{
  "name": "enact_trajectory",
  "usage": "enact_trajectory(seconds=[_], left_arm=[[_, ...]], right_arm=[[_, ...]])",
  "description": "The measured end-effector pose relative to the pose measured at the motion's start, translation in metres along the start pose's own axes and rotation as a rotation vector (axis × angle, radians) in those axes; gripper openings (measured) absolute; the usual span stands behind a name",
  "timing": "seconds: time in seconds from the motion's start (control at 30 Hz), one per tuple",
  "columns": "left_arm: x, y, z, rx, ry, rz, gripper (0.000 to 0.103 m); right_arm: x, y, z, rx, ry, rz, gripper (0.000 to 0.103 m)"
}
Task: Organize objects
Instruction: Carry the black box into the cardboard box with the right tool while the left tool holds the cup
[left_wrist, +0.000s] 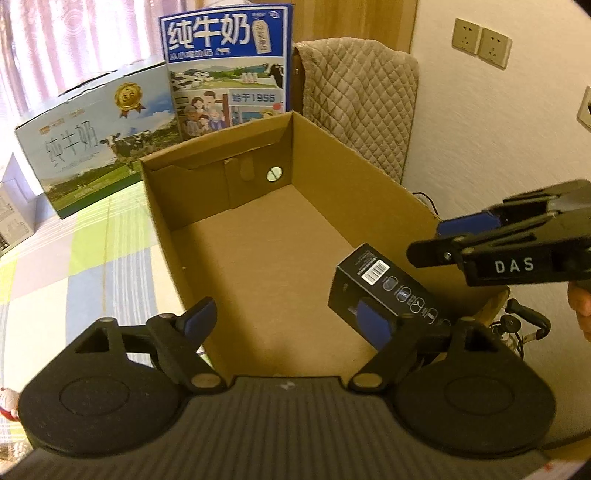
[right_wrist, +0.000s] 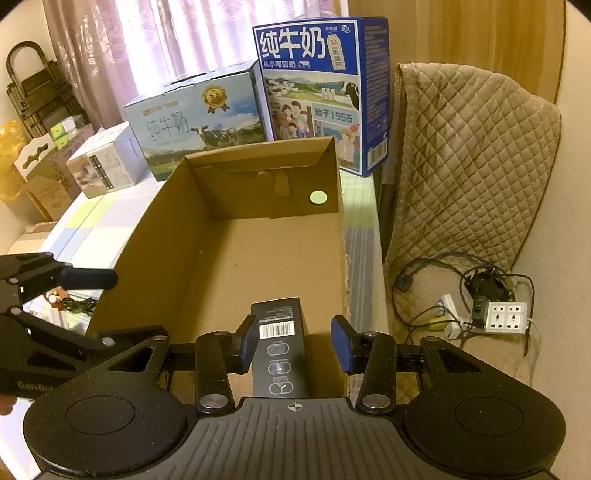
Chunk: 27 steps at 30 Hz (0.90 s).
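On the checked cloth, a corrugated carton (right_wrist: 207, 236) holds a matte black box (right_wrist: 280, 343); both grippers (left_wrist: 286, 325) (right_wrist: 293, 343) gape.

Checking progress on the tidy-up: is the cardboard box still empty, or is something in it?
Not empty: a black carton sits inside the cardboard box, near end; the rest of the floor is bare.

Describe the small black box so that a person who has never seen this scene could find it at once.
Find the large open cardboard box on the checked tablecloth, in front of two milk cartons. At its near end, between the right gripper's open fingers, lies the small black box. It is the only black item there, long and narrow, with a white barcode label on top.
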<state>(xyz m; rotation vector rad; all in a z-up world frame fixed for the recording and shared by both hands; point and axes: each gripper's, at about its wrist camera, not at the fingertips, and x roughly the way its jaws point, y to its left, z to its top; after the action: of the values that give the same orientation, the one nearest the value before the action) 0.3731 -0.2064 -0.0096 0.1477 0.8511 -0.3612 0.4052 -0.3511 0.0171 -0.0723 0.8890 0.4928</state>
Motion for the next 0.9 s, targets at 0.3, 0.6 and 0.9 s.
enact_trajectory(seconds=[0.3, 0.6, 0.9], left_arm=[[-0.017, 0.010, -0.005, -0.056, -0.011, 0.042, 0.088], [-0.031, 0.009, -0.009, -0.081, -0.025, 0.075, 0.092], [-0.048, 0.006, -0.017, -0.103, -0.040, 0.110, 0.096]], right_arm=[[-0.006, 0.005, -0.007, -0.016, 0.001, 0.038, 0.042], [-0.011, 0.009, -0.013, -0.026, -0.007, 0.070, 0.045], [-0.015, 0.011, -0.018, -0.024, -0.024, 0.097, 0.047]])
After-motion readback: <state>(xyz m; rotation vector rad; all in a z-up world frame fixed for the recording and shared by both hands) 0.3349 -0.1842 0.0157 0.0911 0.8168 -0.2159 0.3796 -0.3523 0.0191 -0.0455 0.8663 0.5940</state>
